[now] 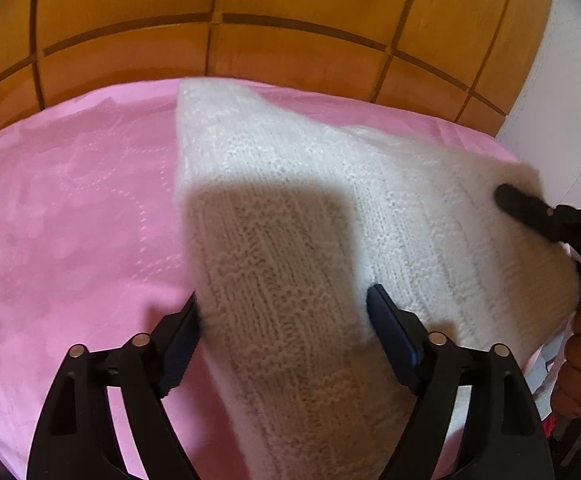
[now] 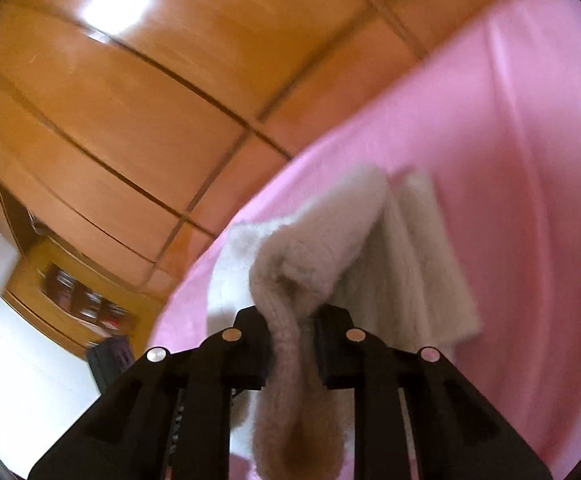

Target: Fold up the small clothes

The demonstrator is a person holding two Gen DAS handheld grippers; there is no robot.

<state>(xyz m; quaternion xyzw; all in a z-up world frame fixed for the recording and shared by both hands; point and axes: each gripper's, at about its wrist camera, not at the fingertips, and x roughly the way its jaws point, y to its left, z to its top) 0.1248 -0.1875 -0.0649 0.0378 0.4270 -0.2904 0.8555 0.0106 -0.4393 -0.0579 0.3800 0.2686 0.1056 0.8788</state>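
— Progress on the white knit sweater (image 1: 290,184)?
— Mid-fold, on the pink bed cover (image 1: 70,200). Right hand-held gripper (image 2: 292,322) pinches a bunched edge, lifted. Left hand-held gripper (image 1: 282,304) gapes, straddling the near part, gripping nothing. Flattening remains, I'd judge.

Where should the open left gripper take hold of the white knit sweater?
Probably the near edge of the sweater, coming straight forward. That edge lies raised between the left gripper fingers, while the right gripper already pinches another part.
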